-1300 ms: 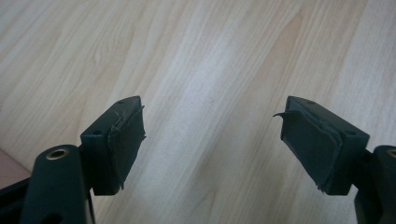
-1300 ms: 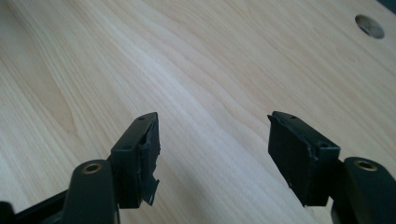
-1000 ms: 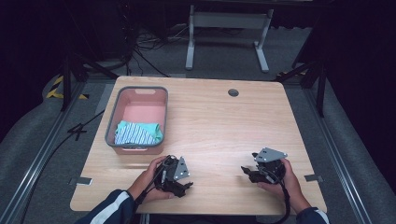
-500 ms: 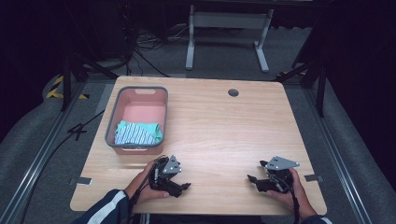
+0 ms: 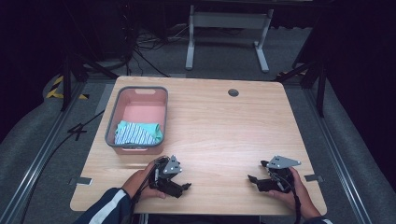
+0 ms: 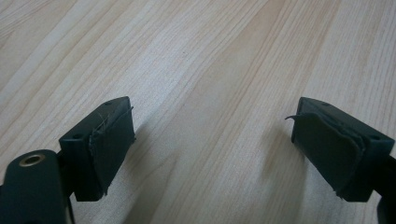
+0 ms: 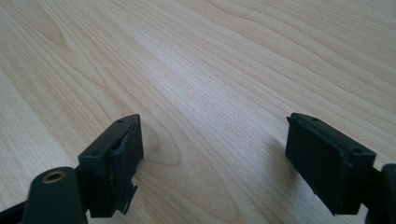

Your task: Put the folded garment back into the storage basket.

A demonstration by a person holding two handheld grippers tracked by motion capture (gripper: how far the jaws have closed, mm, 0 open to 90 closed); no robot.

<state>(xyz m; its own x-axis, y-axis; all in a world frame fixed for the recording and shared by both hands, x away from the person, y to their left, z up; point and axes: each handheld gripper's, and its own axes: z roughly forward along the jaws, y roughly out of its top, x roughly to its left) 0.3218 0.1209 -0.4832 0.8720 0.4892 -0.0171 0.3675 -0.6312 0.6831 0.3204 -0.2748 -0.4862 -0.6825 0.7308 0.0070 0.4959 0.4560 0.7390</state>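
Observation:
My left gripper (image 5: 183, 186) rests low over the wooden table (image 5: 224, 126) near its front edge, held in a hand with a dark striped sleeve. In the left gripper view its jaws (image 6: 210, 126) stand wide apart over bare wood; they have just been opening and hold nothing. My right gripper (image 5: 254, 179) sits at the front right, its grey plate on top. Its jaws (image 7: 215, 140) have also just been opening, with only wood grain between the pads (image 7: 123, 154). Both grippers are open.
A pink basin with a grey rim (image 5: 112, 122) stands at the table's left, holding a folded striped teal and white cloth (image 5: 137, 133). A round cable hole (image 5: 233, 92) is near the far edge. Metal rails and a frame stand on the dark floor around the table.
My right gripper has moved to the right and down toward the front edge, and its jaws have spread wider. The left gripper has stayed almost in place.

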